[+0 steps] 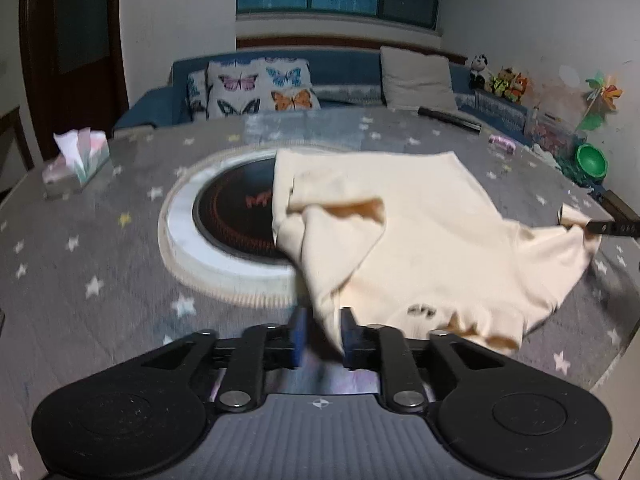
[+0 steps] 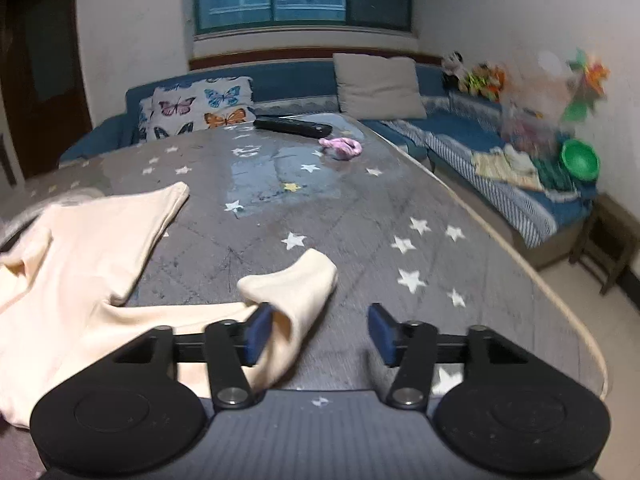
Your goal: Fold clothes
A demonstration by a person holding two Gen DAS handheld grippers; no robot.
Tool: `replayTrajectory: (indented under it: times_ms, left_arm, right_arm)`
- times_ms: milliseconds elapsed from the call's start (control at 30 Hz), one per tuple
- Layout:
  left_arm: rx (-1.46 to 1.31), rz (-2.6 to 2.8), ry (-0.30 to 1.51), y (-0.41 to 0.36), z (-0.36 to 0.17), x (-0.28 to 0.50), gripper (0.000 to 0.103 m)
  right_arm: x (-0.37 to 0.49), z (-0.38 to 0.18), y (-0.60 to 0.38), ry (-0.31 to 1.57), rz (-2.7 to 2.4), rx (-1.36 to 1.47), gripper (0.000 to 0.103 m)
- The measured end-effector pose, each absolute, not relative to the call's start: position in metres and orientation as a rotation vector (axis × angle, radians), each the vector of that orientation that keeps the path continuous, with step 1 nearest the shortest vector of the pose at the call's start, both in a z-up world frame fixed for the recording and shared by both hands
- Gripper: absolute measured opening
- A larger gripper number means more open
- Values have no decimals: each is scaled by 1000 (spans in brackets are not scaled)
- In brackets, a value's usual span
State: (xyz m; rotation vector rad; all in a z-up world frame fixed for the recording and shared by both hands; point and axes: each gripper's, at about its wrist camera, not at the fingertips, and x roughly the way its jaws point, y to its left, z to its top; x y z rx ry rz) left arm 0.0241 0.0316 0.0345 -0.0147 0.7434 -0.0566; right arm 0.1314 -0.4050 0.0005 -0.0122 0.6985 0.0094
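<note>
A cream T-shirt (image 1: 432, 232) lies spread on the grey star-patterned table, partly over a round induction cooker. My left gripper (image 1: 323, 334) is shut on a fold of the shirt's near sleeve edge, cloth pinched between the blue pads. In the right wrist view the same shirt (image 2: 80, 256) lies at the left, with its sleeve (image 2: 296, 292) draped against the left pad. My right gripper (image 2: 318, 332) is open, its jaws wide apart just above the table; the sleeve lies between them on the left side. The right gripper's fingers (image 1: 604, 227) also show at the shirt's far right edge.
A round induction cooker with a white rim (image 1: 188, 248) sits mid-table under the shirt's left side. A tissue box (image 1: 78, 162) stands at the far left. A black remote (image 2: 294, 126) and a pink cloth (image 2: 342, 148) lie at the far end. A blue sofa (image 2: 460, 136) runs behind and to the right.
</note>
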Motion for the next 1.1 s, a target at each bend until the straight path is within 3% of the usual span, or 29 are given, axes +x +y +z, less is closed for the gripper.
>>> replayTrajectory:
  times_ms: [300,567,667,1100]
  left_arm:
    - [48,-77,704,16,44,55,49]
    - [68,-102,722,-1,39,101,48]
    - [4,-100,751,3,35,121,42]
    - [-415,-54,840,34,16,172,45]
  right_arm:
    - [152,-11,-416,682,-126,-106,72]
    - [151,-2,-445,645,-201,-32,74]
    - [147,-2,-439,644,-162,-33,75]
    - [146,2,-382,635,57,-64,76]
